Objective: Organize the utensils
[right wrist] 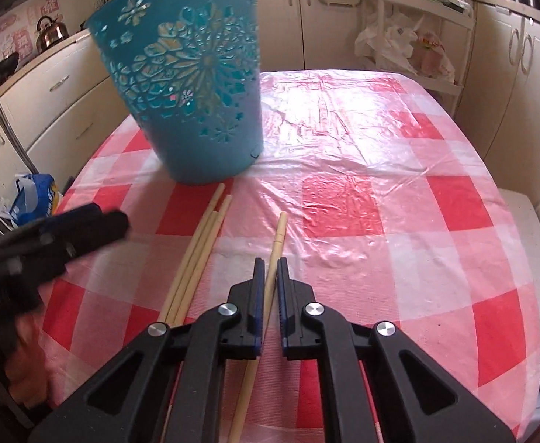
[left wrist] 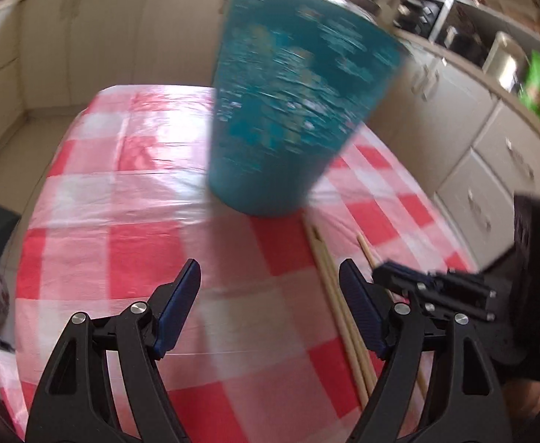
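A teal cut-out basket stands upright on the red-and-white checked tablecloth; it also shows, blurred, in the left wrist view. Several wooden chopsticks lie on the cloth in front of it, also in the left wrist view. My right gripper is shut on a single chopstick lying apart from the others. My left gripper is open and empty above the cloth, left of the chopsticks; it shows blurred in the right wrist view.
Cream kitchen cabinets and drawers surround the table. A rack with plastic bags stands behind the table. A kettle sits on the counter at left. A blue bag lies on the floor.
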The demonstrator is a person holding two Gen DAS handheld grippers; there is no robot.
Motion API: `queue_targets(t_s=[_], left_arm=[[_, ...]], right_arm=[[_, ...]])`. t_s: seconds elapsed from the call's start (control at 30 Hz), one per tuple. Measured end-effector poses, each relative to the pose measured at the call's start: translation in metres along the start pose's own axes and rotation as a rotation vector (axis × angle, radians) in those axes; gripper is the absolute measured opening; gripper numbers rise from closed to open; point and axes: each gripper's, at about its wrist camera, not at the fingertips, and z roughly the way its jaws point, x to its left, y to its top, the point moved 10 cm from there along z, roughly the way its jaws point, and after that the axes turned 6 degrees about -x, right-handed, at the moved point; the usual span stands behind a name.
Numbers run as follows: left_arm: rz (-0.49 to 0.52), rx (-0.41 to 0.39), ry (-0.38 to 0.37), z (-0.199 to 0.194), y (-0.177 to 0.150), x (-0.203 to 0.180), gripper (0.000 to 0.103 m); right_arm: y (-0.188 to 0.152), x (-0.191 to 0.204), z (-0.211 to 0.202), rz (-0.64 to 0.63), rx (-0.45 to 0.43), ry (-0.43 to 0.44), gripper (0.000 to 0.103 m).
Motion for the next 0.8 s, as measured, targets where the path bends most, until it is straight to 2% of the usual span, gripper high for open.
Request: queue_targets(t_s=[0.1, 0.23, 0.53, 0.8], left_arm=[[0.065, 0.031, 0.030, 0.009, -0.005, -0.015, 0.074], [0.054, 0.081, 0.076, 0.020, -0.012, -0.012, 0.074], [0.135, 0.109, 0.149, 0.031, -0.013, -0.015, 0.074], [0.130, 0.103, 0.190, 0.028, -0.013, -0.010, 0.073]], right_arm=[[0.000, -0.003, -0.001, 0.018, -0.001, 0.025, 0.008], [-0.001, -0.002, -0.002, 0.032, 0.000, 0.047, 0.008], [-0.002, -0.005, -0.001, 0.028, -0.001, 0.053, 0.008], [-0.002, -0.005, 0.000, 0.032, -0.001, 0.056, 0.008]])
